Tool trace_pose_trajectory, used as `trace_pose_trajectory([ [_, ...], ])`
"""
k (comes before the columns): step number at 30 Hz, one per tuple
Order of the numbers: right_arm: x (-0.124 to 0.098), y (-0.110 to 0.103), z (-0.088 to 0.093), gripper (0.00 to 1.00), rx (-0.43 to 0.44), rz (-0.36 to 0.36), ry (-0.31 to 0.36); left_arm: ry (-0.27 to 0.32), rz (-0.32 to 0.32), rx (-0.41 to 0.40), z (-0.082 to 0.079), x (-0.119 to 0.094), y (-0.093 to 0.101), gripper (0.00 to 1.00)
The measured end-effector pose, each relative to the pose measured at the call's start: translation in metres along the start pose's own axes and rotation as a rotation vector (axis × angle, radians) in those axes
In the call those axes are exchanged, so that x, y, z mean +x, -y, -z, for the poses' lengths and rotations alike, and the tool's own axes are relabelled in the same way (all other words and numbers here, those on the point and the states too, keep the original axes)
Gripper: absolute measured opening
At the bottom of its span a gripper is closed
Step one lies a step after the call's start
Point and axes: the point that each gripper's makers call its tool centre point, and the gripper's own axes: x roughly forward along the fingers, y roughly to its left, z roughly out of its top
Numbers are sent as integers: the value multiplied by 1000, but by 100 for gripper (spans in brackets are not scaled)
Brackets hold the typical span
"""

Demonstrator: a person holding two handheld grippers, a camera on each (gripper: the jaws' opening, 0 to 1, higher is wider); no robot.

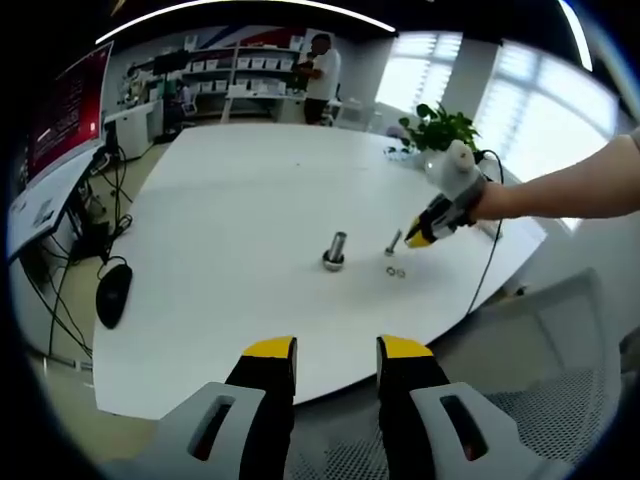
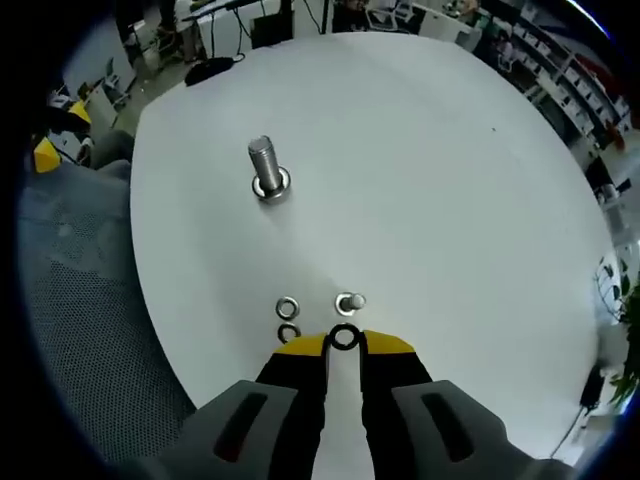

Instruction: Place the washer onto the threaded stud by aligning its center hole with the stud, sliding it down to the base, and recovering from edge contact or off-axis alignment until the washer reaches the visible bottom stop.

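One dark washer [image 2: 344, 338] sits pinched between the yellow tips of our right gripper [image 2: 344, 342], the jaws nearly closed on its rim so that its ring faces us and its hole stays free for the stud. Just beyond the tips a small bolt [image 2: 349, 301] stands on the table [image 2: 450, 180], and beside it lie two more rings [image 2: 288, 318], one touching the other; we judge these to be spares kept close for picking. The stud [image 2: 265, 168] stands upright on its wide base well apart from them, nearer the table's edge, with nothing on its thread, so the washer has yet to be carried over and lined up. Our left gripper [image 1: 335, 349] hangs back off the table's edge, jaws apart and holding nothing, presumably to leave the stud [image 1: 335, 250] unobstructed.
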Motion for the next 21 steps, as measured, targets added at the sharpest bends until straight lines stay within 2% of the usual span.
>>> trace_pose_trajectory([
  [9, -14, -1, -12, 13, -67, 21, 40, 0, -1, 8, 0, 0, 0, 29],
  [21, -5, 3, -22, 13, -86, 16, 33, -4, -3, 6, 1, 0, -1, 29],
])
